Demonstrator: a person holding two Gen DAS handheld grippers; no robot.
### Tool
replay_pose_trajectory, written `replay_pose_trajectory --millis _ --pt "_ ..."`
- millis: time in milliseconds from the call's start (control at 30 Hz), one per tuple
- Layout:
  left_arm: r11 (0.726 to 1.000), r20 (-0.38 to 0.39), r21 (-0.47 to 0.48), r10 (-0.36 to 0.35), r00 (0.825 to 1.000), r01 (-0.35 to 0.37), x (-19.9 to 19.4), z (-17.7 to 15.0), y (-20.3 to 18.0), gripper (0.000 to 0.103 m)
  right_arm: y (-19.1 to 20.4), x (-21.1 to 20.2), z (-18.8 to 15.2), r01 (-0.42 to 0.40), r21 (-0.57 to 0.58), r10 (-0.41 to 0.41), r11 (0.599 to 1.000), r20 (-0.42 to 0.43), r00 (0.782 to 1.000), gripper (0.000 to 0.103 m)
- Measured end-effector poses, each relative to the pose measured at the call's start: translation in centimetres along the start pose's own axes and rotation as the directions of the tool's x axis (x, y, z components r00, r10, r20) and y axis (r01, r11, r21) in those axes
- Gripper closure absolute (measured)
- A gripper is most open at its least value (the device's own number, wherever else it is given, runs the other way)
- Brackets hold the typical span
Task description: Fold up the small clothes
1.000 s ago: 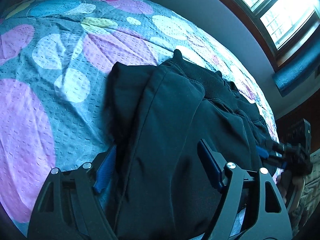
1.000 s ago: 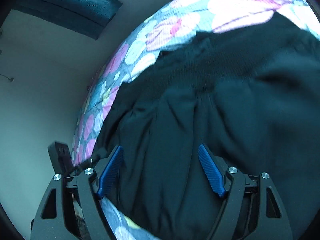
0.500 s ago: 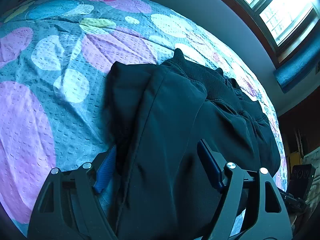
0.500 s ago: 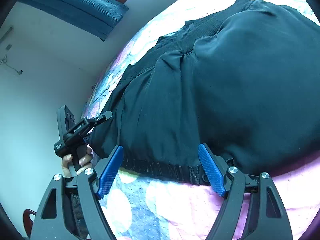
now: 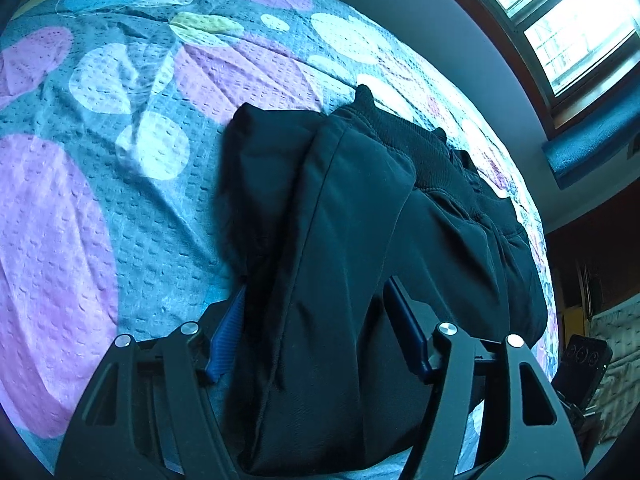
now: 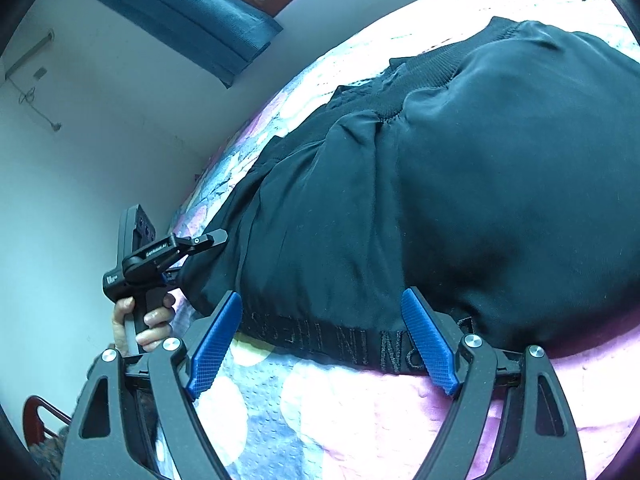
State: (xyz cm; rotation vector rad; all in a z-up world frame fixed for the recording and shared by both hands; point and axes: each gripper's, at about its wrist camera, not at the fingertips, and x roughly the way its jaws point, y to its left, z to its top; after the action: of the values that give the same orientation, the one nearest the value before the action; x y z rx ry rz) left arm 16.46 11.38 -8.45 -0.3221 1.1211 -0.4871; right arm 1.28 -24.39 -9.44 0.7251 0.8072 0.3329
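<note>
A black padded jacket (image 5: 360, 220) lies folded on the spotted bedspread (image 5: 120, 168). My left gripper (image 5: 316, 328) stands at one end of it with a thick fold of fabric filling the gap. Its jaws are closing and both blue pads (image 5: 226, 332) touch the cloth. In the right wrist view this gripper (image 6: 200, 252) bites the jacket's (image 6: 460, 200) left corner, held by a hand (image 6: 148, 320). My right gripper (image 6: 322, 342) sits just short of the lettered hem band (image 6: 360, 344). Its jaws are opening and nothing is pressed between its pads (image 6: 430, 344).
The bed (image 6: 340, 408) runs along a pale wall (image 6: 80, 140), with its edge close on the left of the right wrist view. A bright window (image 5: 560, 20) and a blue curtain (image 6: 180, 12) are beyond. A red chair back (image 6: 40, 416) stands low beside the bed.
My right gripper has pulled back off the top of the jacket to its near hem and widened. The left gripper stayed in place and its jaws narrowed on the fold.
</note>
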Motion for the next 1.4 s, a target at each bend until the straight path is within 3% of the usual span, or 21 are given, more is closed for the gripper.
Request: replay_pose_trajectory --millis 67,167,200,233,333,467,533,633,867,1000,1133,1233,1400 --pt "1.0 0.001 0.005 0.022 1.0 -0.022 0.2 0.1 -0.4 0.038 0.1 0.0 0.0 0.0 -0.009 0.0 1.0 0.005 1.0 0.02" --pt "0.993 0.015 0.025 0.115 0.993 -0.116 -0.1 -0.1 -1.2 0.06 0.2 -0.3 -0.4 -0.004 -0.013 0.005 1.0 0.011 1.0 0.02" --pt "0.994 0.009 0.028 0.107 0.994 -0.107 -0.2 -0.1 -1.4 0.077 0.2 -0.4 -0.5 -0.009 -0.014 0.009 1.0 0.013 1.0 0.02" --pt "0.996 0.003 0.013 0.087 0.996 -0.087 -0.3 -0.1 -1.4 0.086 0.2 -0.5 -0.5 -0.012 -0.013 0.012 1.0 0.015 1.0 0.02" --pt "0.994 0.044 0.023 0.104 0.994 -0.105 -1.4 -0.2 -2.6 0.092 0.6 -1.0 -0.5 0.005 -0.02 -0.004 1.0 0.034 0.999 0.022" --pt "0.985 0.098 0.091 0.135 0.986 -0.144 -3.0 -0.2 -5.2 0.094 2.2 -2.7 -0.8 0.058 -0.094 -0.046 0.994 0.121 0.992 0.022" --pt "0.987 0.111 0.098 0.114 0.987 -0.125 -3.9 0.0 -6.1 0.094 2.6 -2.1 -0.9 0.04 -0.114 -0.03 0.993 0.087 0.996 0.021" --pt "0.991 0.114 0.105 0.073 0.991 -0.085 -4.9 0.4 -7.5 0.095 1.4 0.4 -1.4 0.032 -0.077 -0.034 0.997 -0.026 0.999 0.018" --pt "0.984 0.125 0.167 0.044 0.991 -0.065 -6.3 1.1 -13.5 0.095 0.1 -0.2 -1.1 -0.029 -0.038 0.029 0.999 -0.015 0.999 0.018" --pt "0.963 0.136 0.25 0.072 0.988 -0.104 -6.5 0.9 -18.9 0.095 -0.2 -1.1 -1.3 -0.052 -0.008 0.052 0.999 0.0 0.999 0.021" --pt "0.928 0.147 0.342 0.101 0.984 -0.146 -5.4 -0.2 -24.8 0.095 -1.5 -2.7 -0.9 -0.128 0.107 0.126 0.986 0.024 0.992 0.021" --pt "0.917 0.136 0.372 0.099 0.986 -0.143 -3.6 -1.0 -28.6 0.095 -2.9 -4.5 0.1 -0.179 0.17 0.173 0.969 0.05 0.984 0.021" --pt "0.893 0.123 0.425 0.105 0.987 -0.148 0.6 -2.3 -33.9 0.095 -5.7 -9.3 0.7 -0.144 0.181 0.124 0.973 0.119 0.985 0.021"
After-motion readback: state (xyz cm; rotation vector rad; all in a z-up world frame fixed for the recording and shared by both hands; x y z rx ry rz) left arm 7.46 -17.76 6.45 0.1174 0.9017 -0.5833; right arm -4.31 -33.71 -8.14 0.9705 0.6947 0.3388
